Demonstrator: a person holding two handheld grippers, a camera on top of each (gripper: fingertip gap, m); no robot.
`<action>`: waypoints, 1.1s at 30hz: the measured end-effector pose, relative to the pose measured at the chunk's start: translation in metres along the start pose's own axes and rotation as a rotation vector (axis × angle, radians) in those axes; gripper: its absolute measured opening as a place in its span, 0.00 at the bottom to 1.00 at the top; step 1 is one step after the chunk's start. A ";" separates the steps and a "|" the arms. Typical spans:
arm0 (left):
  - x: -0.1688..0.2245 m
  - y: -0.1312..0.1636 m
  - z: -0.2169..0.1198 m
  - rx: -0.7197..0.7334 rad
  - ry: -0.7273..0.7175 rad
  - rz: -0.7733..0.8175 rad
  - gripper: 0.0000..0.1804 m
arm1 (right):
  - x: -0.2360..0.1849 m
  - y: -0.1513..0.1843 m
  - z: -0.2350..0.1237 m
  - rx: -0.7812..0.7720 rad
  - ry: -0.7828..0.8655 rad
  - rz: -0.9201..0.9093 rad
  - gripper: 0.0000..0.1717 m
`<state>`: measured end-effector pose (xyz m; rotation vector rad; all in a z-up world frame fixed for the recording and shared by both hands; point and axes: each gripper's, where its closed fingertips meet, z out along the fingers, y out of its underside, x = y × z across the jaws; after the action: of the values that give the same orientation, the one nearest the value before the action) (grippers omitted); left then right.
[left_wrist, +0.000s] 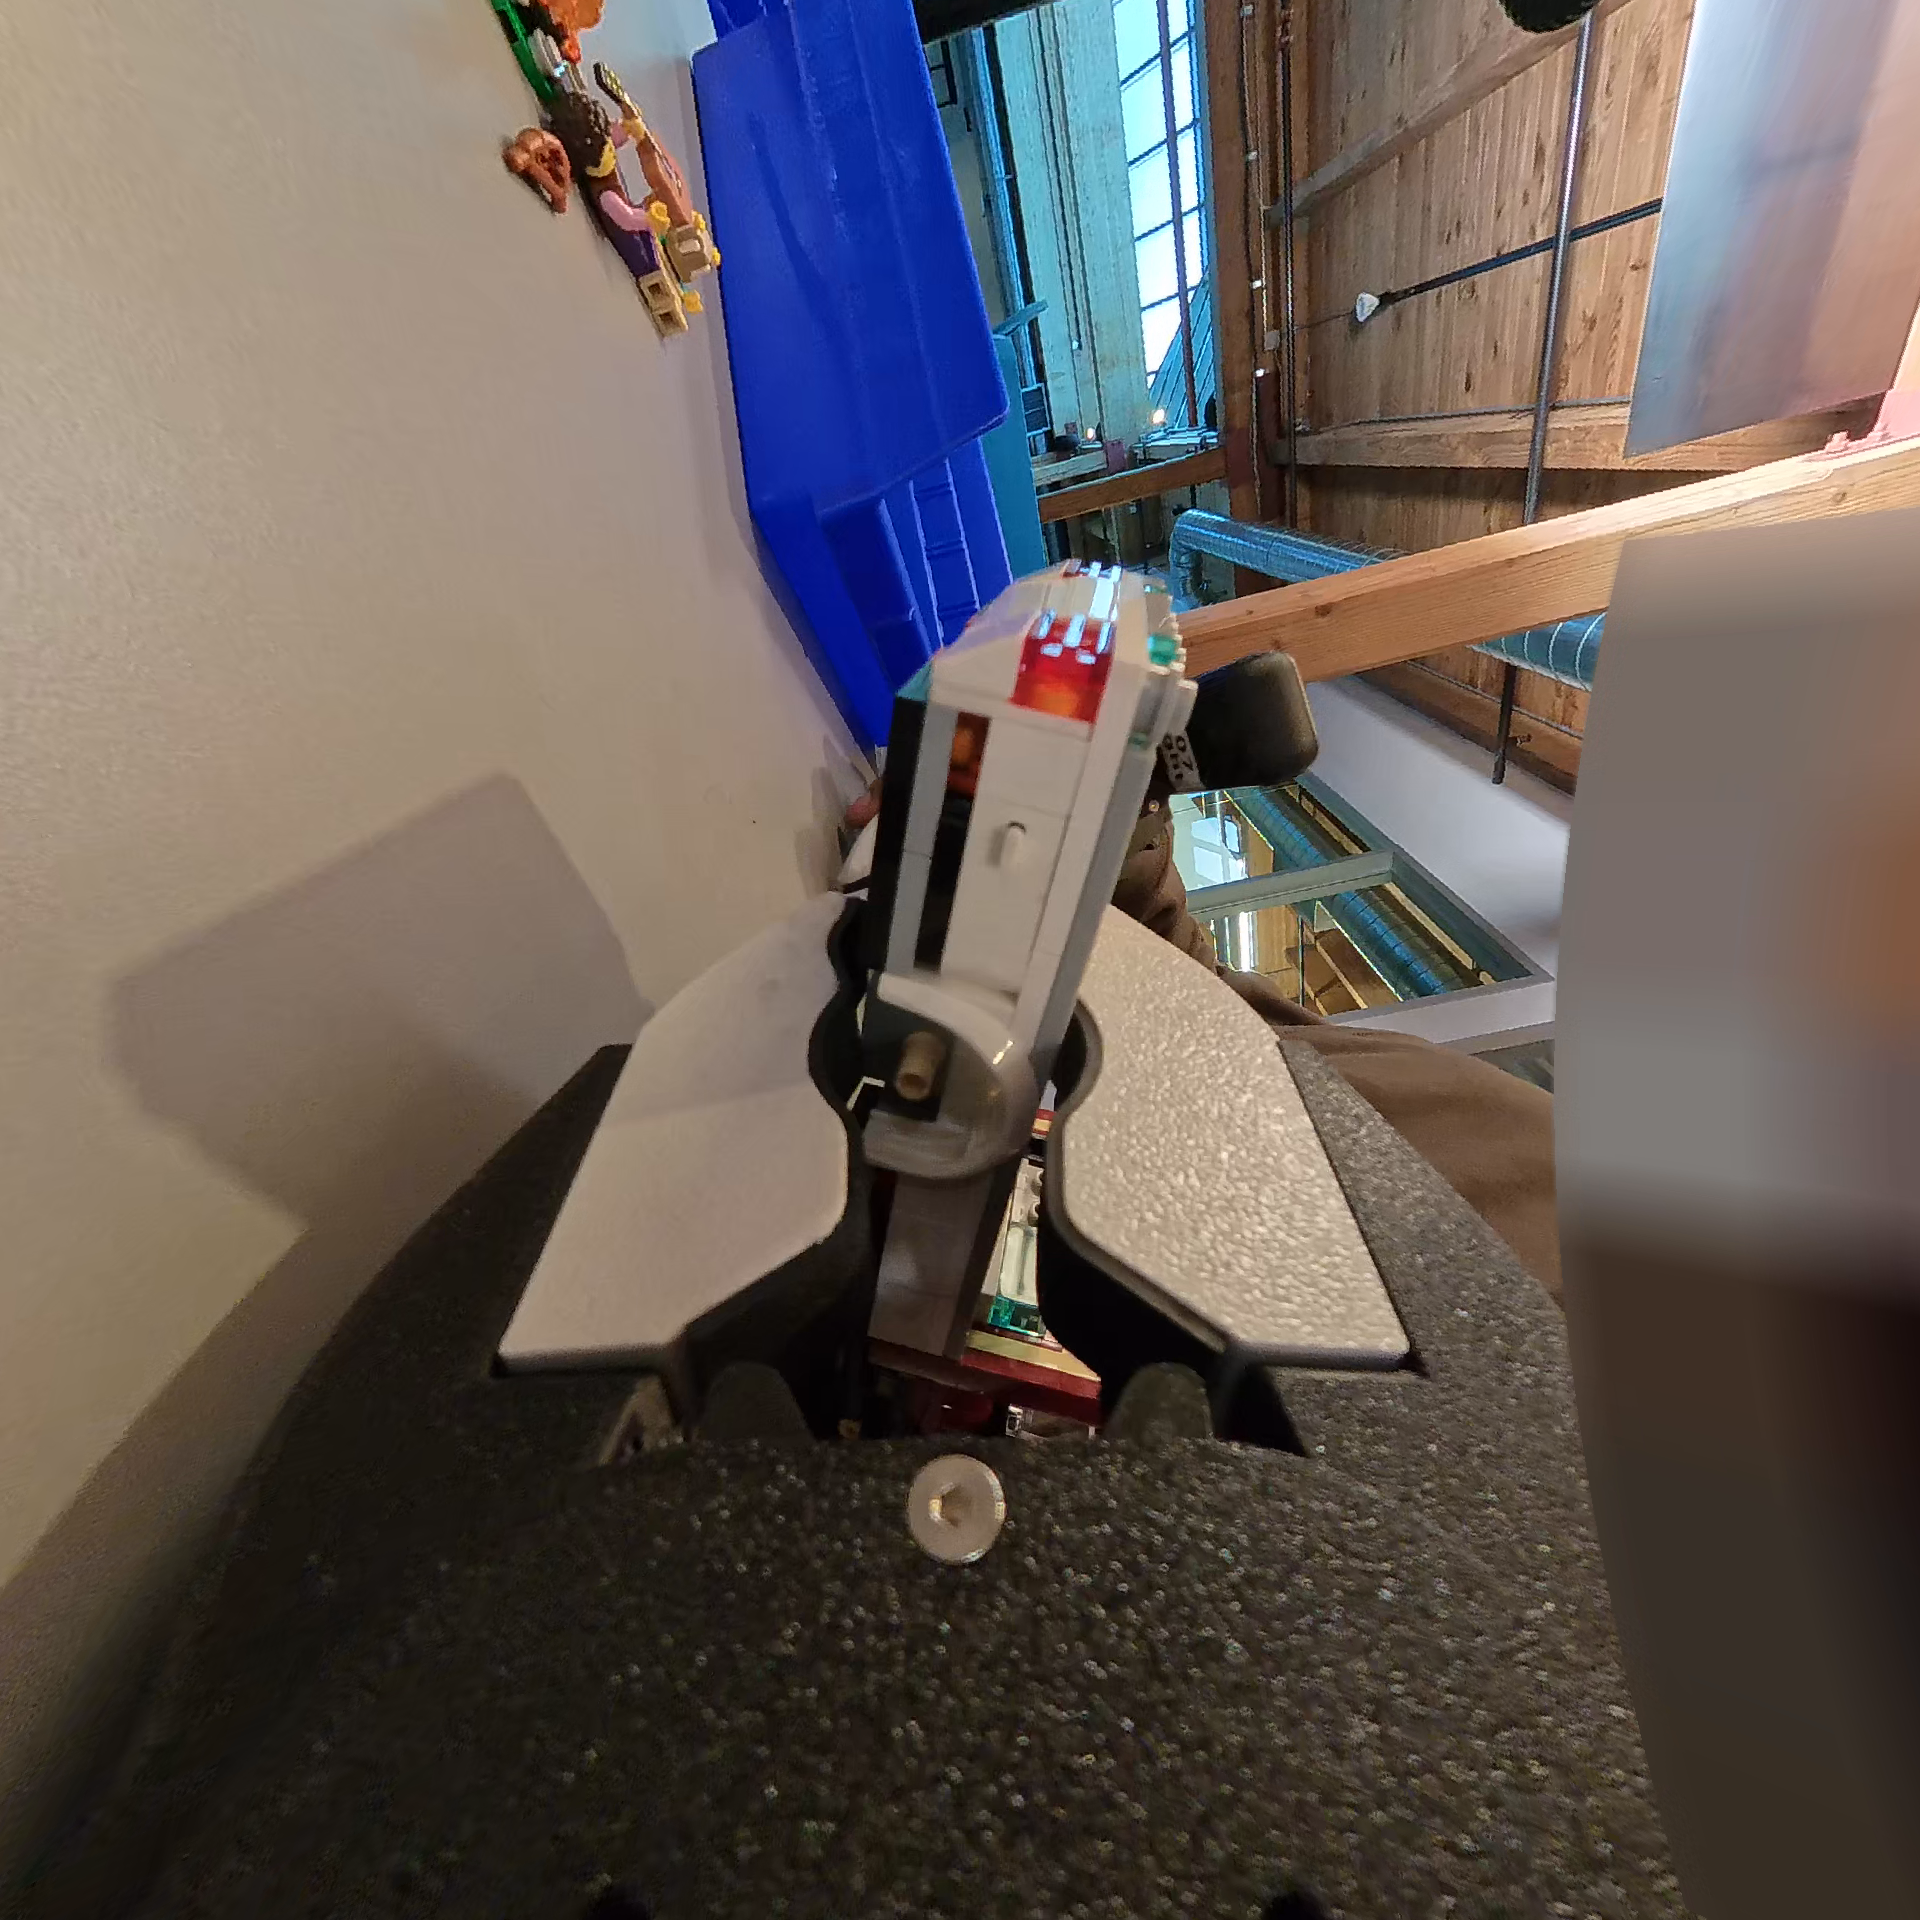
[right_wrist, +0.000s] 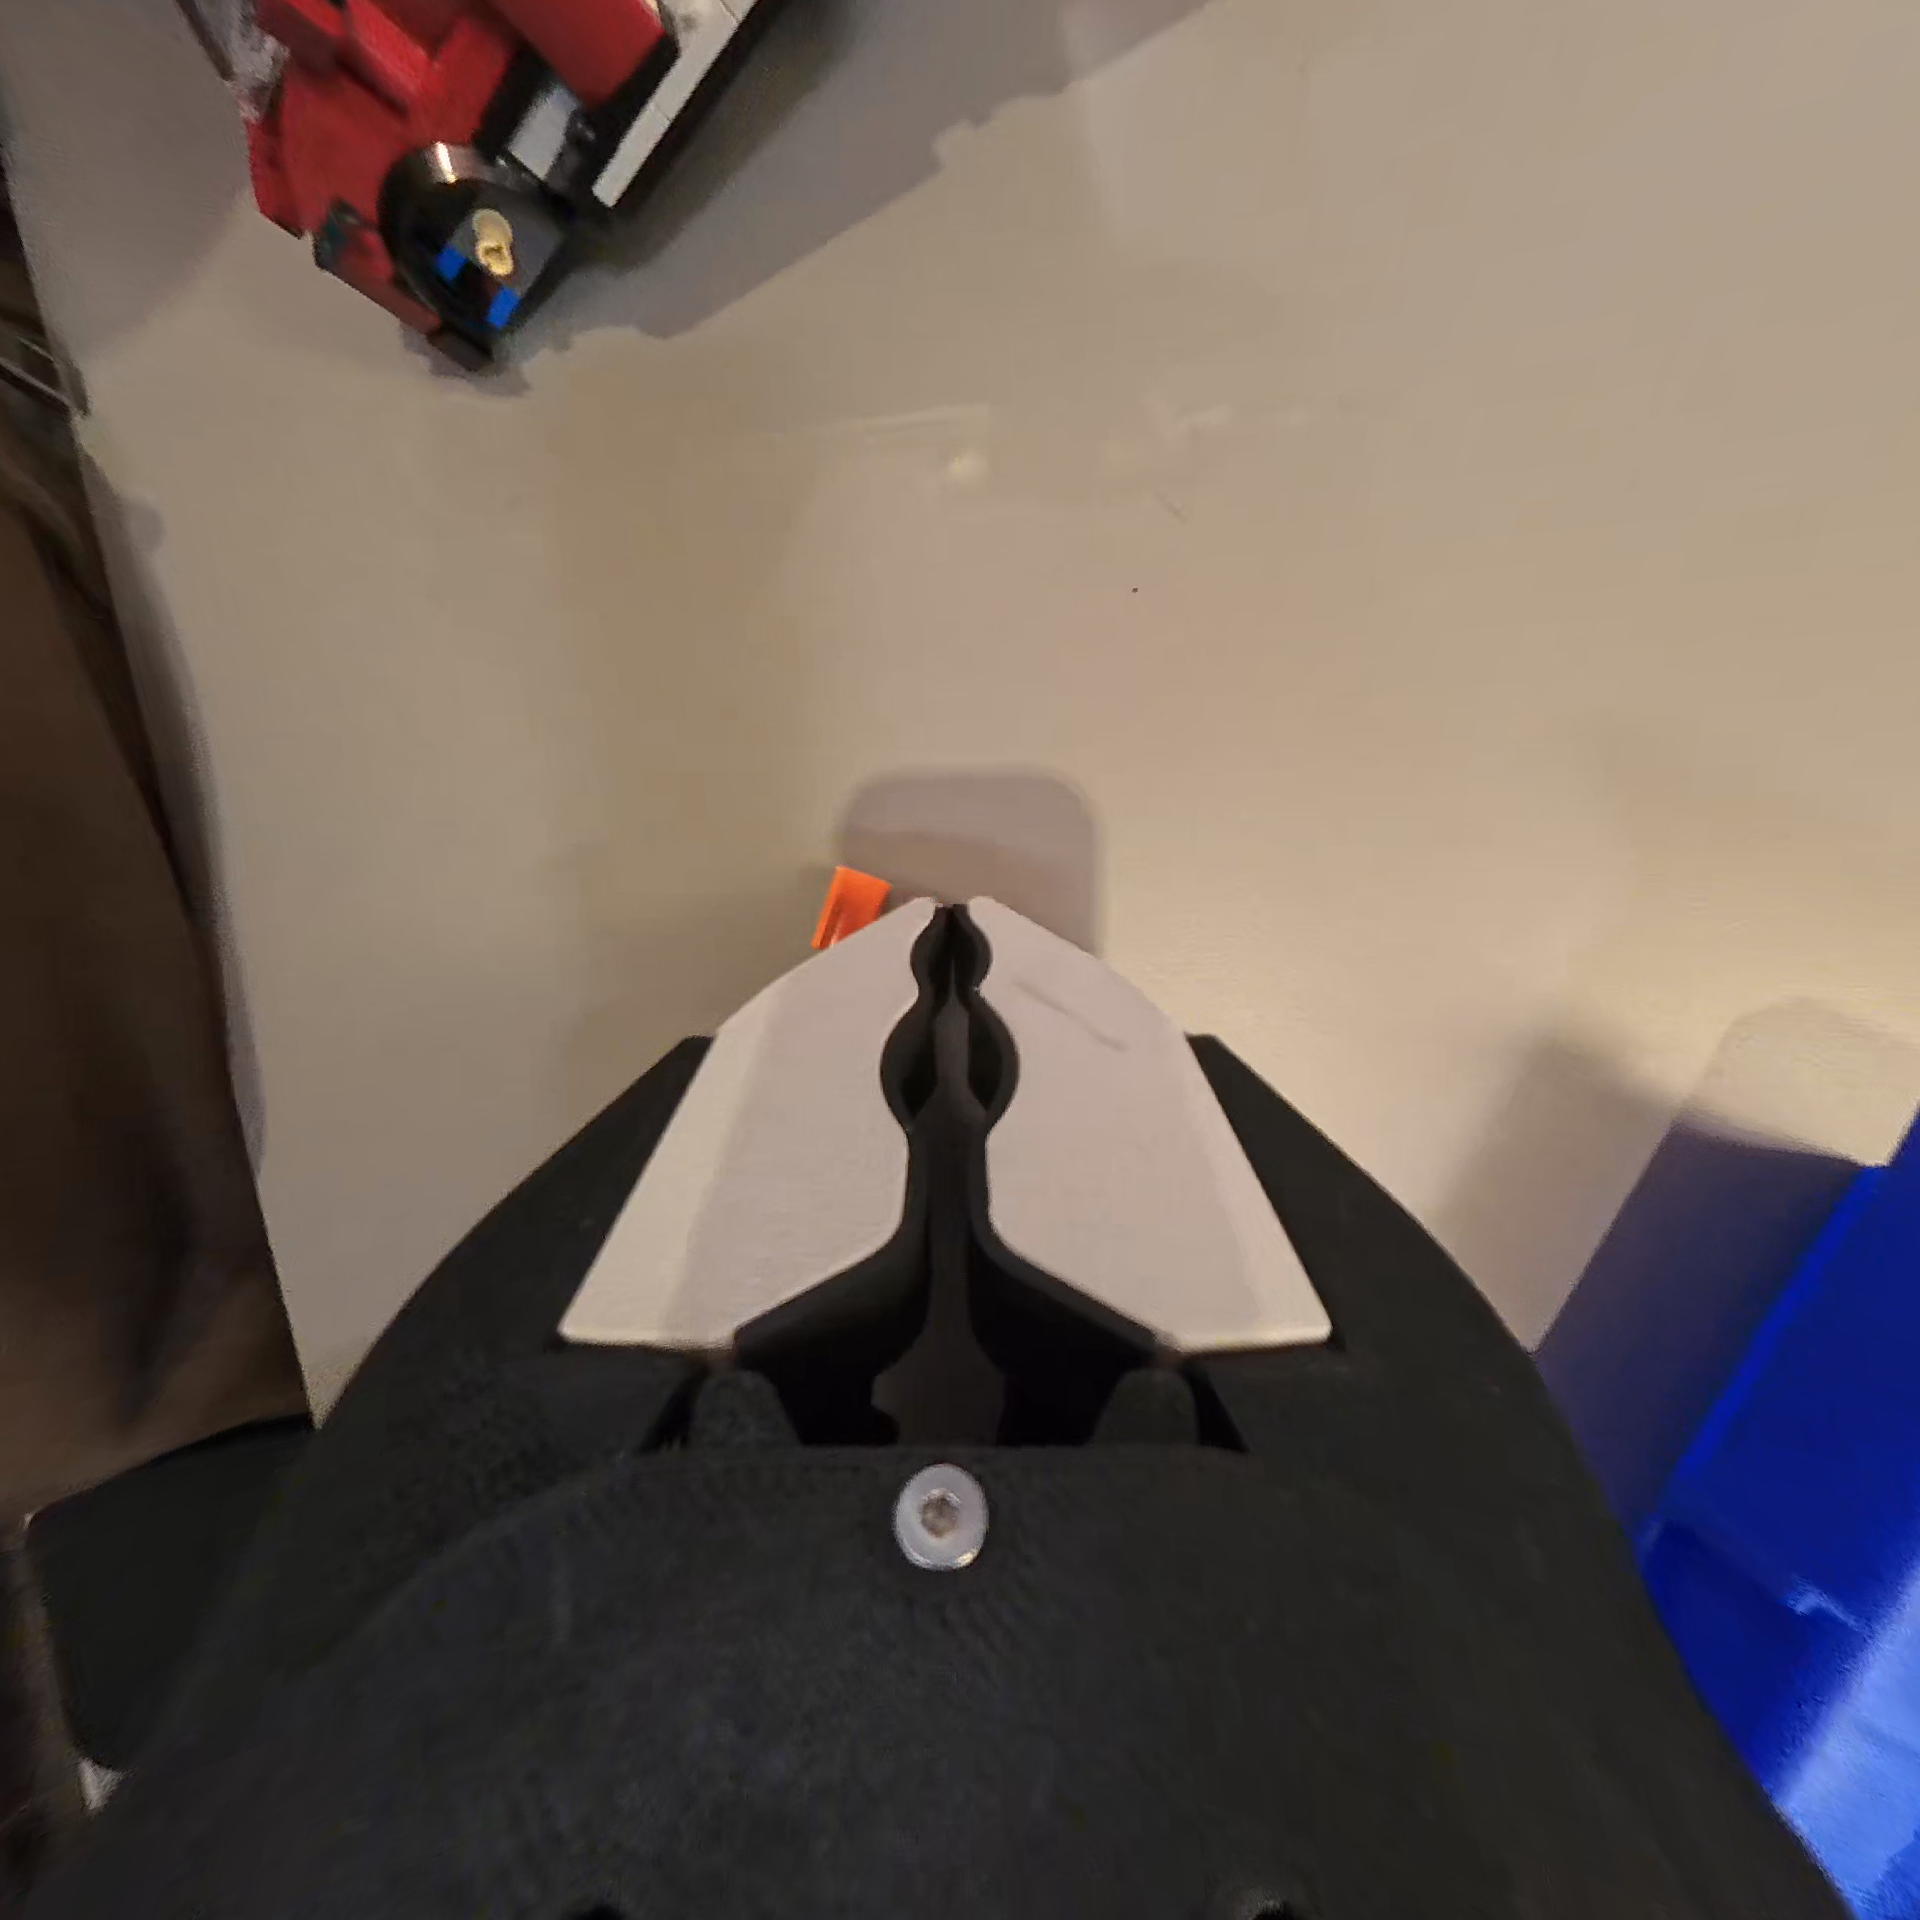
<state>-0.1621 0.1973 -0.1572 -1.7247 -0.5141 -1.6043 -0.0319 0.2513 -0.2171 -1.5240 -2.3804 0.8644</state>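
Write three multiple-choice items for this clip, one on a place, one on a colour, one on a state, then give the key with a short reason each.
1. Where does the orange piece lie?
A. Just left of the right gripper tips
B. Inside the blue bin
C. On the red brick model

2. What is the main colour of the brick vehicle in the left gripper?
A. Green
B. Light grey
C. Yellow

3. How do the right gripper's fingers stand?
A. Wide open
B. Shut around a bin edge
C. Closed together, tips meeting

Key: 1 A, it peeks out beside the left fingertip on the white table. 2 B, grey panels with a red clear piece on top. 3 C, no gap shows at the tips.
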 end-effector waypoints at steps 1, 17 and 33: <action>0.000 0.000 0.000 0.000 0.000 0.000 0.18 | -0.001 -0.003 -0.002 0.012 0.003 0.008 0.00; -0.001 0.007 0.003 0.003 -0.004 -0.059 0.18 | -0.020 0.003 0.002 -0.121 0.100 -0.036 0.01; -0.004 0.025 0.012 -0.065 -0.063 -0.082 0.18 | -0.008 -0.078 -0.016 0.121 0.079 -0.088 0.01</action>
<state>-0.1369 0.1897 -0.1664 -1.8282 -0.5755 -1.6439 -0.0809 0.2265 -0.1585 -1.3718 -2.2767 0.8937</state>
